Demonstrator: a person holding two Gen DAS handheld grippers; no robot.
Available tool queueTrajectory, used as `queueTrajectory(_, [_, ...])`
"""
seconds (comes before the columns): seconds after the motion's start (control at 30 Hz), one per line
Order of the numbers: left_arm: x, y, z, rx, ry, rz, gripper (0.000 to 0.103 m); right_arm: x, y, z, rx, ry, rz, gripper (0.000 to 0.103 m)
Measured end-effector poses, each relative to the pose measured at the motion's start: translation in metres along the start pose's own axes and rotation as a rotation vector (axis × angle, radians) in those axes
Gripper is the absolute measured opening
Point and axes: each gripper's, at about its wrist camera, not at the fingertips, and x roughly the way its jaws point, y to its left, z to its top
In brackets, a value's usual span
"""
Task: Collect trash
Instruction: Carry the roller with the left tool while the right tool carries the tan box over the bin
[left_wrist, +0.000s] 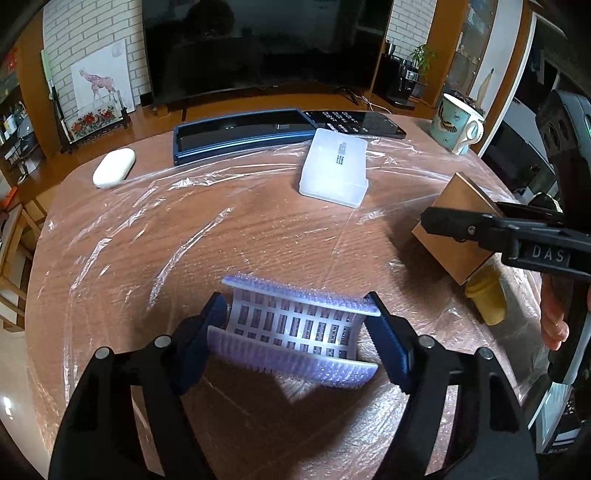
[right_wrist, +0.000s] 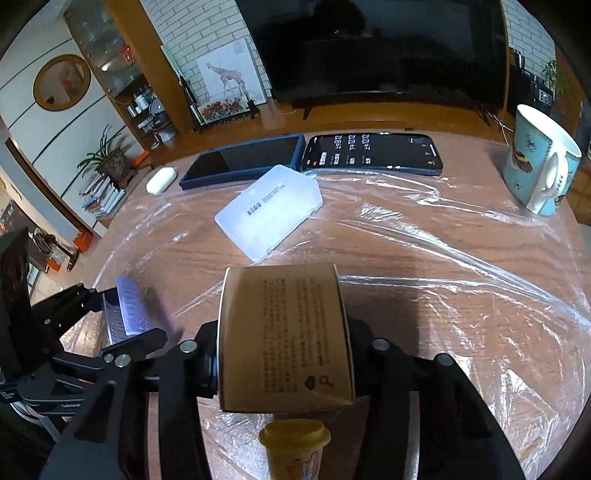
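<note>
My left gripper is shut on a bent bluish blister pack and holds it just above the plastic-covered wooden table. The pack also shows in the right wrist view. My right gripper is shut on a brown cardboard box with printed text, held over the table. In the left wrist view the box and the right gripper's fingers are at the right. A small yellow lidded cup stands below the box, also seen in the left wrist view.
A translucent white plastic case lies mid-table. Behind it are a dark blue tray and a black phone. A white earbud case is at the left, a patterned mug at the right. A TV stands behind.
</note>
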Motion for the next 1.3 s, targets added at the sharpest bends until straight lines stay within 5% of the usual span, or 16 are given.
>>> queueTrajectory(0.37, [-0.030, -0.008, -0.009, -0.033, -0.051, -0.026, 0.076, -0.039, 0.012, -0.011, 0.027, -0.045, 0.053, 0.047])
queueTrajectory(1.3, [-0.086, -0.027, -0.077, -0.010, -0.059, -0.104, 0.076, -0.096, 0.056, -0.108, 0.083, -0.059, 0.022, 0.047])
